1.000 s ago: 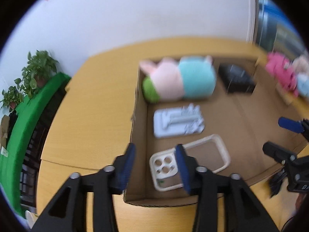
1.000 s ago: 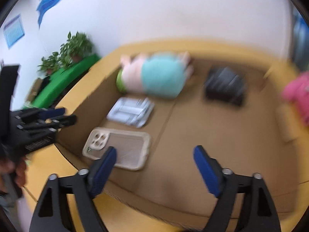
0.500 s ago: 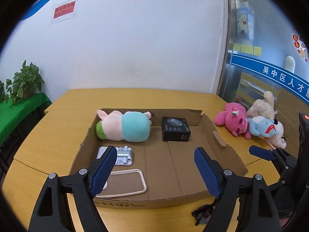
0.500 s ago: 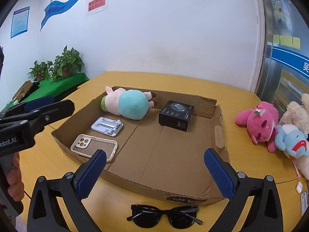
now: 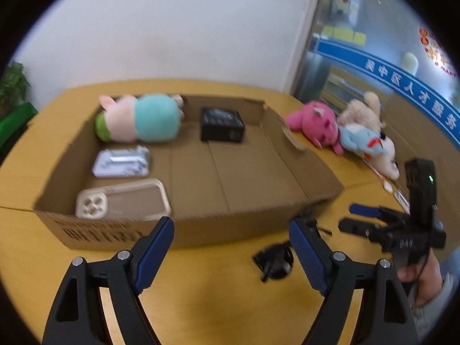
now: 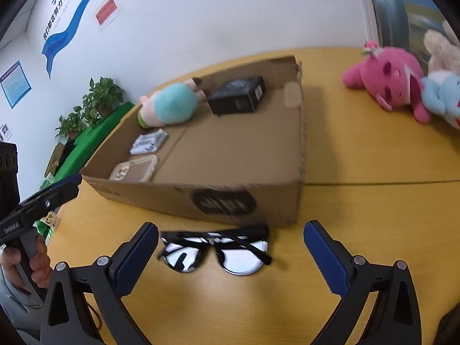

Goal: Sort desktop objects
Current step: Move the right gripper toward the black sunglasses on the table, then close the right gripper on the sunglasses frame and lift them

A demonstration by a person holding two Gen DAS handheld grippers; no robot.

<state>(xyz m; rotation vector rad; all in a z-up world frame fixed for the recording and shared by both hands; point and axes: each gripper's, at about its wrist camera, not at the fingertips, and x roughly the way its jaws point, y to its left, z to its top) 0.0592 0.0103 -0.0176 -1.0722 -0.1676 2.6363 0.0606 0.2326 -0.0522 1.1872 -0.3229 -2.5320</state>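
**Sunglasses lying in front of the box**

Right gripper [image 6: 230, 247] is hovering low over the tabletop [image 6: 373, 201], jaws spread wide and gripping nothing — black sunglasses [image 6: 215, 251] are lying between them, just in front of the cardboard box [image 6: 230, 201]. Left gripper [image 5: 230, 247] is also hanging with jaws released, empty. Inside the box: phone case [image 5: 123, 201], grey tray [image 5: 122, 162], plush pig [image 5: 138, 118], black box [image 5: 221, 125].

I see black-framed sunglasses [image 6: 215, 251] on my yellow wooden table [image 6: 373, 201], beside a brown cardboard box [image 6: 230, 155] with a black printed mark. Inside it: a pink and teal plush [image 5: 141, 118], a black box [image 5: 222, 125], a cream phone case [image 5: 120, 201]. My gripper pads [image 6: 135, 258] are blue.
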